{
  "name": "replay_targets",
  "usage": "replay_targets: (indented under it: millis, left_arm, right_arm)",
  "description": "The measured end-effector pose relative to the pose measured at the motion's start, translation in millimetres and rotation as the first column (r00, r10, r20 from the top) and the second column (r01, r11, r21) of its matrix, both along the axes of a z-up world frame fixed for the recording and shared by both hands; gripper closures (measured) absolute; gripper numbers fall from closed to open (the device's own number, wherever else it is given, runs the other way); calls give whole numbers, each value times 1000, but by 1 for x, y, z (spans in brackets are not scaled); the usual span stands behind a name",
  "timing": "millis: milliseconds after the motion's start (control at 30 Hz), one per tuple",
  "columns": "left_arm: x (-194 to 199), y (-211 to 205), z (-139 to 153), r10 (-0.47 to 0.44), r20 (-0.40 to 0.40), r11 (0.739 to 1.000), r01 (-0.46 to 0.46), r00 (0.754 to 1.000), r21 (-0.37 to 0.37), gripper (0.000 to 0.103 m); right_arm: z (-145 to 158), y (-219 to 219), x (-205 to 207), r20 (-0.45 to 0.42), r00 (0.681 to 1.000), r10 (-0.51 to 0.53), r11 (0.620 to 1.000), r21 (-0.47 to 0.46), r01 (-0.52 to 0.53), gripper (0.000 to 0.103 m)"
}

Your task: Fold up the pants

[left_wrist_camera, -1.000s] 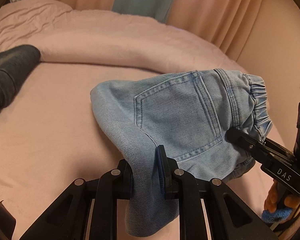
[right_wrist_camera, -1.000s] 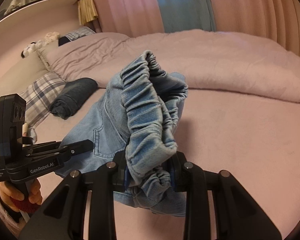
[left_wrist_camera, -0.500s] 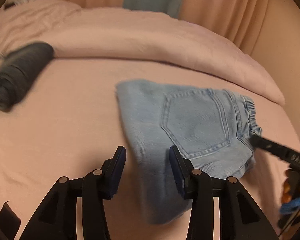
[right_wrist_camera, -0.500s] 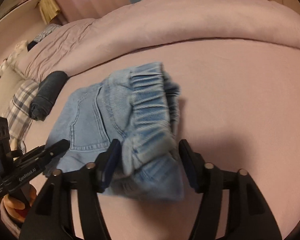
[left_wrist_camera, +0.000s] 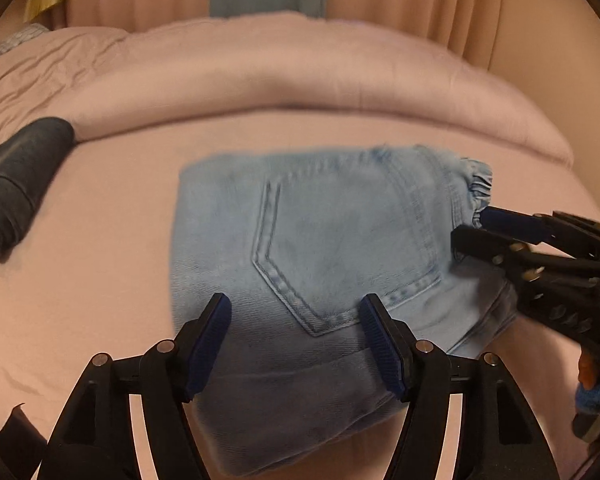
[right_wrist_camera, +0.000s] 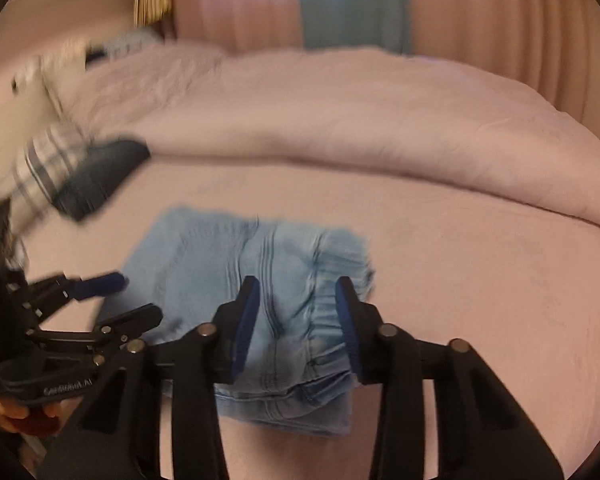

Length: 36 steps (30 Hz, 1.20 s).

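Left wrist view: folded pants [left_wrist_camera: 320,240] flat, waistband [left_wrist_camera: 478,184] rightward, crosswise

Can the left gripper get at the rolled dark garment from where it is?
Probably yes. The left gripper has jaws opening, pads clear of the jeans; only bare sheet lies between it and the dark garment.

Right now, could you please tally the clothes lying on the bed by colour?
Light blue: 1, the folded jeans, lying flat.
Dark grey: 1, the rolled garment off to one side.
Total: 2.
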<state>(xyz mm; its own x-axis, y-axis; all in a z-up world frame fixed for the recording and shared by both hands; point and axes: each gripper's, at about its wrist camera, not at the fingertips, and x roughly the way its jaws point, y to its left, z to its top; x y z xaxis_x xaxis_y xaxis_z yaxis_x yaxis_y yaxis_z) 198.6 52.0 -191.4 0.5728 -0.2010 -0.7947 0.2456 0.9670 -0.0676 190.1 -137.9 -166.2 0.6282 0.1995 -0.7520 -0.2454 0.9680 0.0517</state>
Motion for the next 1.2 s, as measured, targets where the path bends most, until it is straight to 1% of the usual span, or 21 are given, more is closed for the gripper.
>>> replay_targets:
  millis: [33,67,100,167,267,333,367,400,433,467,533,600,633,733,800,900,1000,1200]
  left_arm:
    - [-1,0,-2,-3,10,1000,3,1000,-1,36]
    - [-1,1,-2,-5,15,1000,5,1000,-3,36]
    - [0,2,-1,-6,7,1000,6,1000,-7,36]
    - [2,3,2,-3,-10,1000,3,1000,-12,36]
    - [0,2,14,15,-28,1000,-15,999,8,36]
    - [-8,5,26,27,-15,1000,-27,1000,15,36]
    - [-13,6,33,33,-11,999,-32,999,27,36]
    - [-19,7,43,33,-3,999,-33,999,37,36]
    - [-26,8,53,37,10,998,-37,999,42,36]
    - [-31,9,59,44,19,998,-45,999,47,36]
    - [-45,13,81,75,38,995,-78,996,65,32]
    - [-56,16,97,101,52,992,-104,994,72,26]
    - [-62,18,105,111,59,991,-115,992,72,26]
    - [-78,25,129,128,81,991,-130,989,29,25]
    - [-88,27,142,136,79,990,-138,988,21,23]
    - [-100,25,160,137,101,989,-141,985,32,23]
    - [-112,22,174,140,106,988,-146,984,51,23]
    - [-128,21,189,152,124,985,-160,981,58,23]
  right_arm:
    - [-14,4,4,-42,999,-3,999,-42,1,63]
    - [-24,7,7,-60,998,-8,997,-76,3,61]
    - [-30,9,5,-40,999,-3,995,-104,-2,60]
    - [-28,12,4,-33,999,7,992,-129,-11,59]
    - [-19,9,8,-69,998,13,991,-130,-22,58]
    - [-6,12,7,-79,997,2,996,-89,-9,56]
    - [3,9,2,-75,997,1,998,-62,-6,56]
    - [15,6,-6,-69,998,-5,1000,-28,3,53]
    - [22,8,-10,-65,998,-16,1000,-25,14,50]
    - [28,11,-15,-58,998,-27,999,-28,26,48]
    - [47,10,-31,-45,998,-38,999,-20,37,44]
    - [60,12,-41,-42,998,-41,999,-11,41,41]
    - [71,12,-50,-38,998,-43,999,-7,43,40]
    - [90,13,-69,-36,998,-42,999,-3,42,38]
    - [101,14,-81,-31,999,-37,999,-11,37,36]
    - [119,17,-98,-30,999,-25,999,-31,24,35]
    - [134,18,-112,-31,999,-12,1000,-26,11,35]
    - [152,21,-130,-14,1000,8,999,-39,-8,35]
